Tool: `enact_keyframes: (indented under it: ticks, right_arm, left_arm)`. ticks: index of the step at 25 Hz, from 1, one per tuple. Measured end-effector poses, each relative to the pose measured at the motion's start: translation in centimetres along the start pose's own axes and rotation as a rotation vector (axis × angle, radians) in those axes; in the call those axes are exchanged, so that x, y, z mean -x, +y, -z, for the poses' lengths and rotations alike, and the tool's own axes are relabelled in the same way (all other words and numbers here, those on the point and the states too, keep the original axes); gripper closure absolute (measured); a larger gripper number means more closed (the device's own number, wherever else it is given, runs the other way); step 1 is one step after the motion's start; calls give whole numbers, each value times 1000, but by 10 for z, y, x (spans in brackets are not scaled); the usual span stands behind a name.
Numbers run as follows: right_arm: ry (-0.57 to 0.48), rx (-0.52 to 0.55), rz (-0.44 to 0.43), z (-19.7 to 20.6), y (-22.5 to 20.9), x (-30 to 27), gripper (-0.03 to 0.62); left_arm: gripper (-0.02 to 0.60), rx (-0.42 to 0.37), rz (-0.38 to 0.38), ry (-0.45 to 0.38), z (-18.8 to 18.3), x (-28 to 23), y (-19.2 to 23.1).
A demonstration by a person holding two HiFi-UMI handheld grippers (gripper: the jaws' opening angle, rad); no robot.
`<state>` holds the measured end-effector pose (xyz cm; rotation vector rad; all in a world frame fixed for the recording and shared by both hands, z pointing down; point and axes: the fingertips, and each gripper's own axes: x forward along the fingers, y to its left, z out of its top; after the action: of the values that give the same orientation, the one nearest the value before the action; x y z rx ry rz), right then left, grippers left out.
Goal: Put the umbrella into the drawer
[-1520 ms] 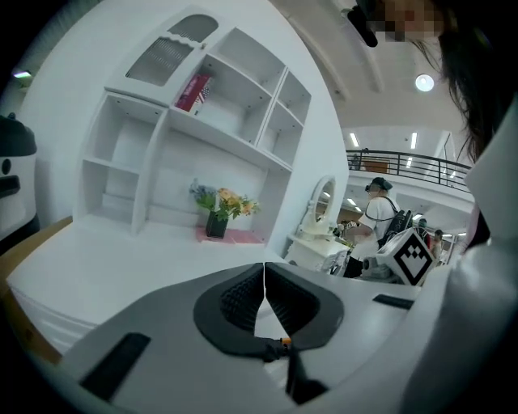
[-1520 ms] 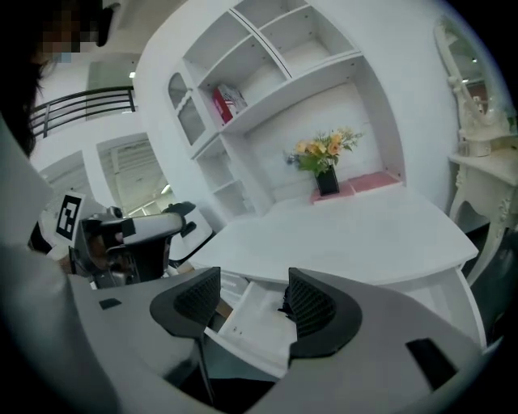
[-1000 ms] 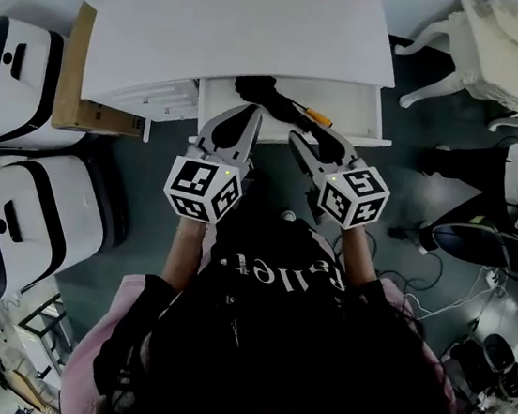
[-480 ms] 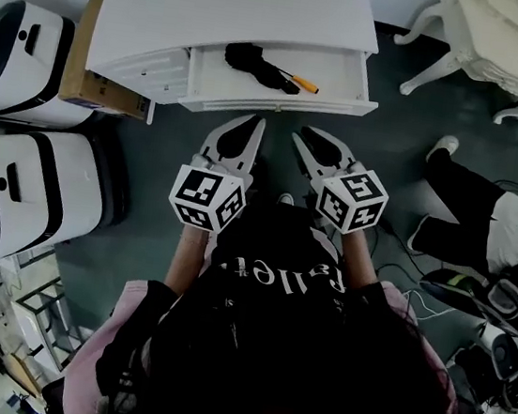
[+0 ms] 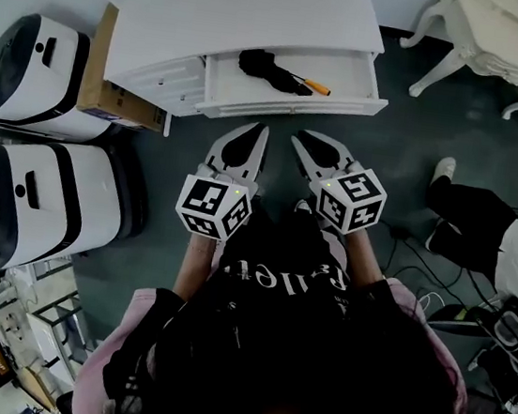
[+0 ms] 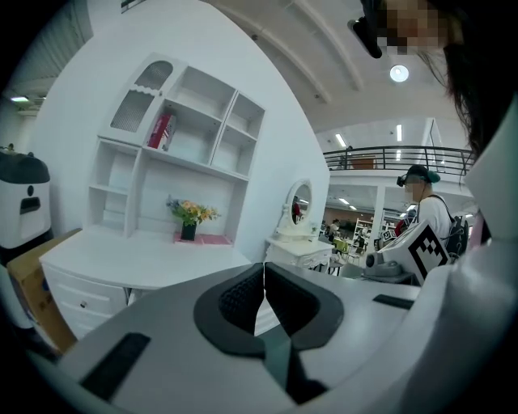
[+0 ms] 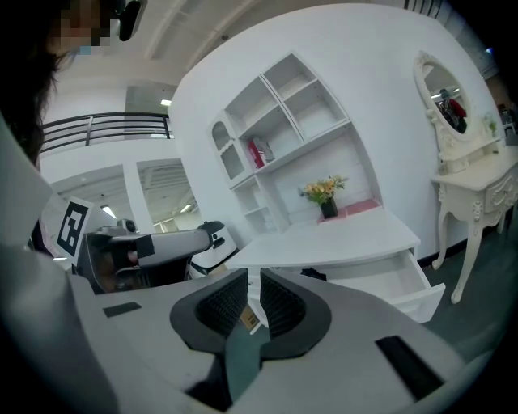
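Head view: black umbrella lies inside the open drawer, at 12 o'clock from both grippers. Left gripper: jaws together, empty. Right gripper: jaws have just been closing to a narrow slit, nothing between.

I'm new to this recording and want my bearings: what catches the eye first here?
A black folded umbrella with an orange end lies in the open drawer of the white desk, top centre of the head view. Just below, the left tool and right tool hang empty over the dark floor, the right one's jaws having just been closing.
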<state>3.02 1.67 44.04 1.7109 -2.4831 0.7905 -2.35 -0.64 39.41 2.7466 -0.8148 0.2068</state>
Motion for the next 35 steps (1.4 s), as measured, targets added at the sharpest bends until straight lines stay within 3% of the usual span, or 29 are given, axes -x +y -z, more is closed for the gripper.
enact_keyframes:
  ticks: [7, 22, 35]
  right_arm:
    - [-5, -7, 31, 8, 44, -24, 530]
    - [27, -8, 81, 52, 131, -65, 534]
    - [22, -17, 151, 79, 146, -52, 534]
  left_arm:
    - [565, -48, 53, -3, -5, 43, 18]
    - [565, 12, 18, 2, 20, 145, 95]
    - [565, 23, 63, 16, 46, 167, 100]
